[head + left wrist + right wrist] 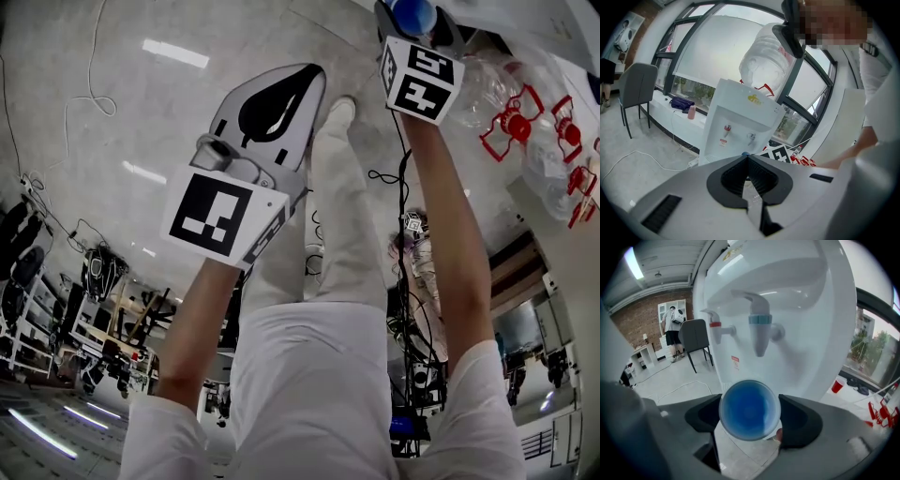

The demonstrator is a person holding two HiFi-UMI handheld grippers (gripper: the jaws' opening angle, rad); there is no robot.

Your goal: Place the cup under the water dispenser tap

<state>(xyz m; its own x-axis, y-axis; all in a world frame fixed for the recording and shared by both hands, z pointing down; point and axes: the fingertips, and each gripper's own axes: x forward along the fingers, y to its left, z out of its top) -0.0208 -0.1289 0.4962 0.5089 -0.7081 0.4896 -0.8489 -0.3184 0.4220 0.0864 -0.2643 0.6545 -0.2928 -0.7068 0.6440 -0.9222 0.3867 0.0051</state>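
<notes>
I had the right gripper (751,414) spread wide, with its two dark pads pressed against opposite sides of the blue plastic cup (749,406). The cup was off any surface and its open mouth faced the gripper's camera. Gripping it by the sides kept the mouth clear, which I judged sensible since water has to fall into it. The white water dispenser (813,341) filled the right gripper view. Its blue-collared tap (760,331) stood above the cup in that picture, and the red-handled tap (718,329) was off to the left. As I read it, the cup was lined up with the blue tap but had not yet been set beneath it. The left gripper (747,158) was closed with nothing between its jaws. It sat farther back from the dispenser, low in its own view, which left the approach to the taps free. The big water bottle (764,65) sat upside down on top of the dispenser.
</notes>
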